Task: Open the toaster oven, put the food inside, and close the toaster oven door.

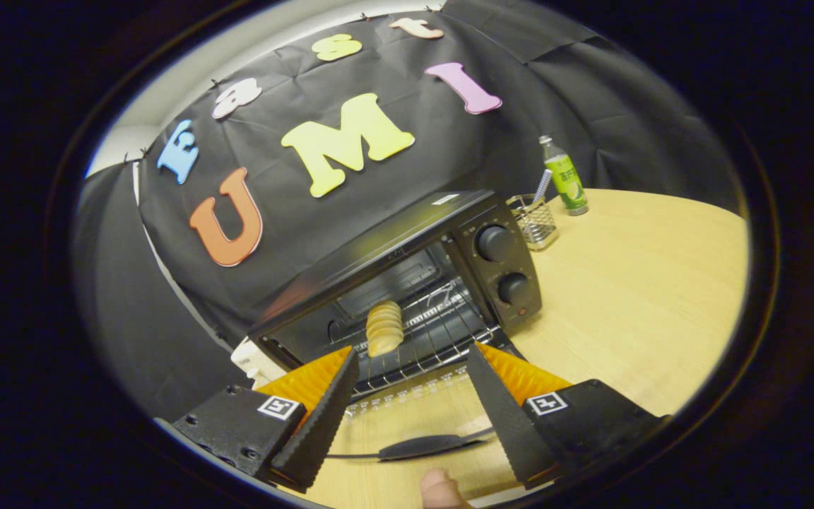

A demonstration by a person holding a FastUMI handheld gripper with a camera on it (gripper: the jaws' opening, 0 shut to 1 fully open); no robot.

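The black toaster oven (pixel 407 240) stands open on the wooden table (pixel 633 297). Its glass door (pixel 414 406) lies folded down flat beneath my fingers, and the dark door handle (pixel 425 447) is nearest to me. A pale, ridged piece of food (pixel 384 327) rests on the wire rack (pixel 435 332) inside the oven, just ahead of my left fingertip. My gripper (pixel 413 351) is open above the lowered door, with nothing between its fingers and the tips at the oven's mouth. A person's fingertip (pixel 439 489) shows below the handle.
Two control knobs (pixel 495 242) sit on the oven's right panel. Beyond the oven's right side stand a wire mesh holder (pixel 534 220) with a pen and a green bottle (pixel 567 177). A white object (pixel 250 359) lies at the oven's left. Bare tabletop stretches to the right.
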